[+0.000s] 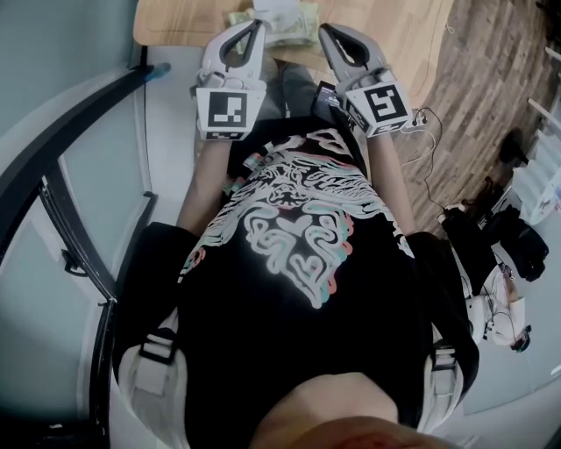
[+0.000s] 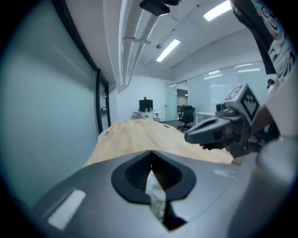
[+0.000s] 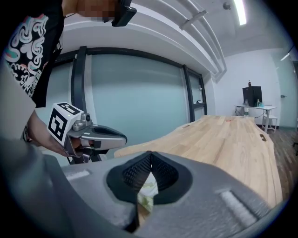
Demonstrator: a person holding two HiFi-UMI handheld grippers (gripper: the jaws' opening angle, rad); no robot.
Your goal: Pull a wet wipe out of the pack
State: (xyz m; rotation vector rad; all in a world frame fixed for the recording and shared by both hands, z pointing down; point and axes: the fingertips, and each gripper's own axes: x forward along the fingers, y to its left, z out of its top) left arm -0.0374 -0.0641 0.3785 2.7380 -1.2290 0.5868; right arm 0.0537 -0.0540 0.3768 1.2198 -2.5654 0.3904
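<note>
The wet wipe pack [image 1: 293, 30] is pale green and lies on the wooden table [image 1: 175, 19] at the top of the head view, with a white wipe [image 1: 273, 9] sticking up from it. My left gripper [image 1: 259, 24] and right gripper [image 1: 325, 30] hover on either side of the pack, tips pointing at it. Both have their jaws together with nothing between them. In the left gripper view a bit of white wipe [image 2: 155, 193] shows through the gap behind the shut left gripper [image 2: 150, 153]. In the right gripper view the greenish pack [image 3: 145, 194] shows below the shut right gripper [image 3: 150, 153].
A glass wall with a black frame [image 1: 61, 202] runs along the left. Wood floor with cables [image 1: 429, 175] and dark gear [image 1: 513, 241] lies to the right. The long table [image 2: 139, 135] stretches away towards a monitor [image 2: 145, 105] and an office chair [image 2: 188, 114].
</note>
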